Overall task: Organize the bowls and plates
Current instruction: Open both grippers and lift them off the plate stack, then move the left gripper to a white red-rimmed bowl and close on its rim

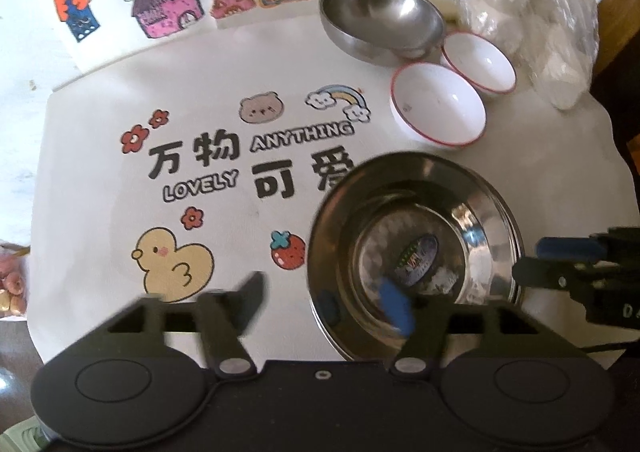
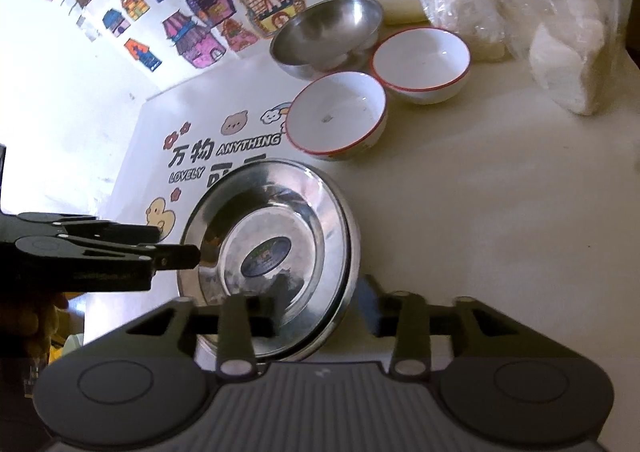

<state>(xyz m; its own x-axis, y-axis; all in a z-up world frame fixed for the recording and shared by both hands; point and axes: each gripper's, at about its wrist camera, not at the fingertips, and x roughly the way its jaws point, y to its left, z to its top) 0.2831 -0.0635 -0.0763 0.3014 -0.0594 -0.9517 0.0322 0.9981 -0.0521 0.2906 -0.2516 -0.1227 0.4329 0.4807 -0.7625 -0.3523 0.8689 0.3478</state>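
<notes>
The landmark here is the stack of steel plates (image 1: 416, 248), which sits on the printed mat (image 1: 200, 180) covering the table (image 2: 500, 212). Beyond the stack are two white bowls with red rims, the nearer one (image 1: 438, 104) just beside the stack's far edge and the farther one (image 1: 478, 62) touching or almost touching it. A steel bowl (image 1: 382, 18) stands farther off still, close against them.

The left tool (image 1: 324, 300) is spread wide across the stack's near-left rim, one finger inside the top plate and the other outside on the mat, gripping nothing. The right tool (image 2: 324, 300) is likewise spread across the rim on the opposite side, also gripping nothing.

The risk, as I judge it, is slip: the plates are polished and nested (how many I cannot tell), so a pinch on the thin rim could lift only the top one or let it slide out and clatter. Pushing the stack away could knock the nearer white bowl. The plastic bag (image 1: 532, 20) past the bowls limits room there.
</notes>
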